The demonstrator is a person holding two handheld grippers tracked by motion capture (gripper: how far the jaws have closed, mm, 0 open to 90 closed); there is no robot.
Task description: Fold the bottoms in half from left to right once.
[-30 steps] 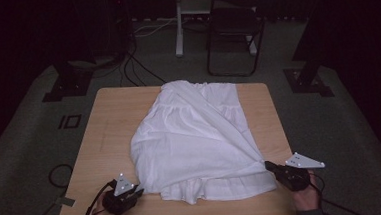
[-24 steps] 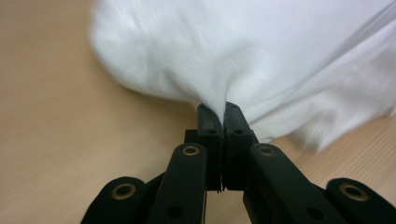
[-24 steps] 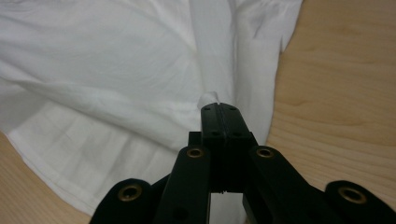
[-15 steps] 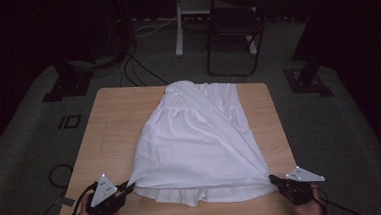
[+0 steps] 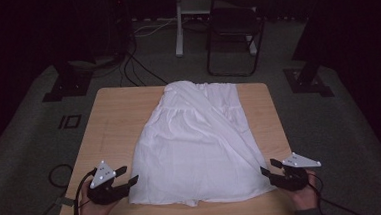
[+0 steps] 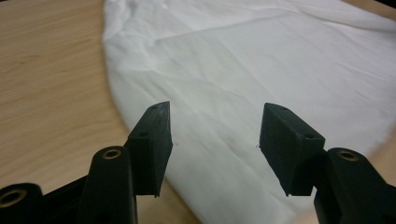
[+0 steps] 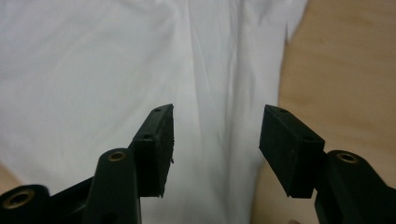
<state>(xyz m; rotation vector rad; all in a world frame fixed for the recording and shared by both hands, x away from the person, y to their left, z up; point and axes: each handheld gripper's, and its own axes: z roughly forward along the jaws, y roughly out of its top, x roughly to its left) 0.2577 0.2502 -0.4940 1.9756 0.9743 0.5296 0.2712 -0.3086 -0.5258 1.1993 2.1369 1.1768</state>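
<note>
- High view shows a white, thin cotton garment (image 5: 196, 147), skirt-like in outline, spread flat on the light wooden table (image 5: 114, 117); its narrow end lies far, its wide hem near, so its long axis runs from near to far.
- Left gripper (image 5: 128, 175) sits at the near left corner of the hem, right gripper (image 5: 266, 169) at the near right corner, each pointing inward toward the cloth.
- Both tools are released: their jaws have just been opening, and in the left gripper view and the right gripper view the black pads stand apart with white fabric lying flat on the table beyond them, not pinched.
- Left gripper view has the garment's curved left edge passing under the jaw gap, with bare wood to its left.
- Right gripper view has the garment's right edge under the right-hand jaw, with wood beyond it.
- Deciding relation, as I judge it: the hem runs left to right between the two tools, each hand equally near its own corner, so a fold would likely carry the near edge away toward the far end along the long axis.
- A diagonal crease crosses the right half.
</note>
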